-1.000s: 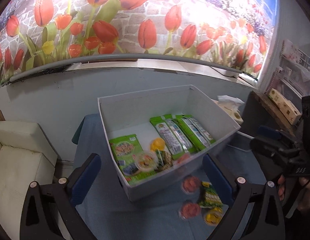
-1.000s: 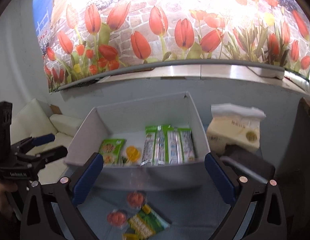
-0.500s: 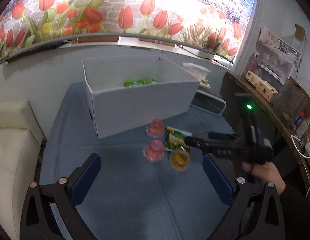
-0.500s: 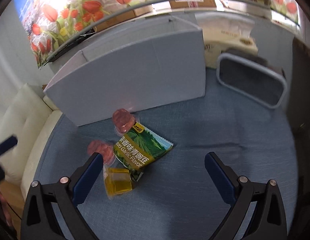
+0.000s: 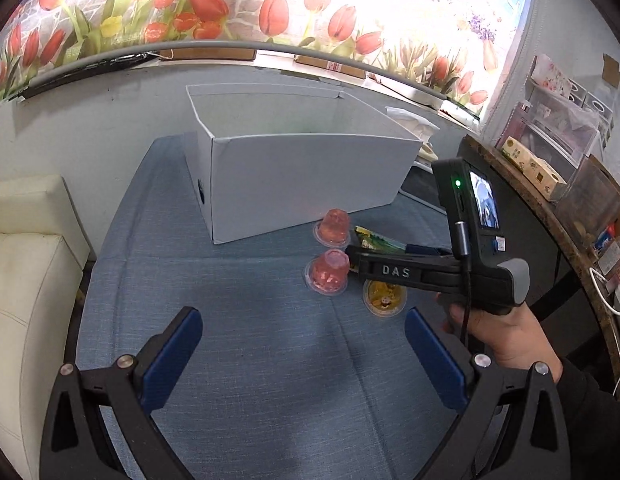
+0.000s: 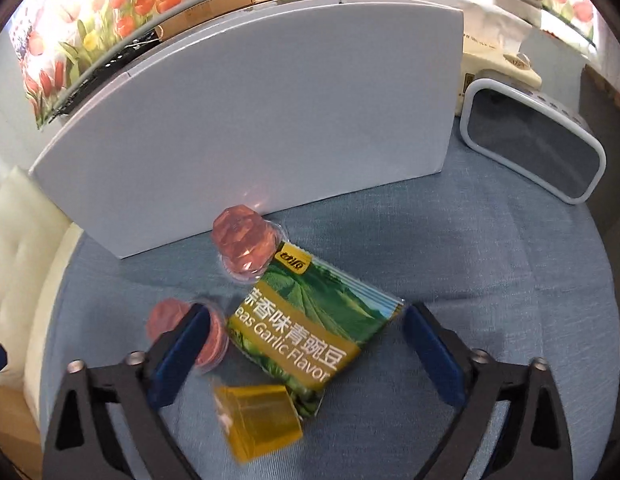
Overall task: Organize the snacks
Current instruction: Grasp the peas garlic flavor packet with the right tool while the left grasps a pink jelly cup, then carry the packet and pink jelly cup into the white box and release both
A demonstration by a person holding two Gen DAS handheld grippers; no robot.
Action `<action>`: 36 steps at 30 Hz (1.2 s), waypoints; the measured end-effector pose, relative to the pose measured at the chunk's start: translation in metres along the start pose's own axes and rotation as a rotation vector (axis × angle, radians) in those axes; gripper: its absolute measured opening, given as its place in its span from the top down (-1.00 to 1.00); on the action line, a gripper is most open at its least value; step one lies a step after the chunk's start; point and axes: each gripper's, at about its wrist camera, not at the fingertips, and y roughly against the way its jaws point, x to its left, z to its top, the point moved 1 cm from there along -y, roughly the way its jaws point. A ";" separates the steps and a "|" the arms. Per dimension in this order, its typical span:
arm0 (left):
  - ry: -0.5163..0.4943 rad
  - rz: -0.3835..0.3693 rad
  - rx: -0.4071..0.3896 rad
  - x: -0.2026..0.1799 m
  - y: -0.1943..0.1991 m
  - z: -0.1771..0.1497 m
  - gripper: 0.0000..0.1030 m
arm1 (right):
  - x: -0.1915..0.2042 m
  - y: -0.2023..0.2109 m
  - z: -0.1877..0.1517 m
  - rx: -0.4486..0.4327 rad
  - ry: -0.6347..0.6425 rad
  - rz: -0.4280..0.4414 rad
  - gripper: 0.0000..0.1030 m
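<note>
Pouch of garlic peas [image 6: 310, 326], light and crinkly, is lying flat on the surface [image 6: 490, 280]; the open right tool [image 6: 306, 344] is straddling its side edges, the best hold; left tool [image 5: 302, 344] open.

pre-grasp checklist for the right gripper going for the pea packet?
1. Right gripper open: ok, jaws spread wide.
2. Green pea packet between the fingers: ok, flat on the blue tablecloth.
3. Left-finger path clear: not ok, near red jelly cup sits right at that finger.
4. Packet free of neighbours: not ok, yellow jelly cup and far red jelly cup touch or overlap it.
5. White box reachable: ok, just behind the snacks.
6. Left gripper clear: ok, open, empty.
</note>
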 end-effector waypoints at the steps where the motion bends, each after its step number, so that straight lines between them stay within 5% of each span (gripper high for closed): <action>1: 0.001 0.004 0.002 0.001 -0.001 0.000 -1.00 | 0.001 -0.001 0.002 0.005 0.002 0.010 -0.67; 7: -0.018 0.006 0.029 -0.002 -0.017 -0.001 -1.00 | -0.003 0.008 0.001 -0.017 0.020 0.042 -0.47; 16: -0.040 0.046 0.094 -0.013 -0.076 0.019 -1.00 | -0.039 0.083 -0.012 -0.161 0.030 0.083 -0.46; 26: -0.129 0.098 0.144 -0.030 -0.133 0.022 -0.98 | -0.059 0.140 -0.063 -0.192 0.017 0.148 -0.46; 29: -0.136 0.094 0.150 -0.030 -0.139 0.020 -0.63 | -0.063 0.141 -0.071 -0.197 0.008 0.157 -0.46; 33: -0.148 0.094 0.133 -0.029 -0.133 0.019 0.07 | -0.067 0.127 -0.078 -0.174 -0.004 0.167 -0.46; 36: -0.143 0.079 0.121 -0.027 -0.127 0.019 0.08 | -0.067 0.124 -0.081 -0.172 -0.016 0.182 -0.46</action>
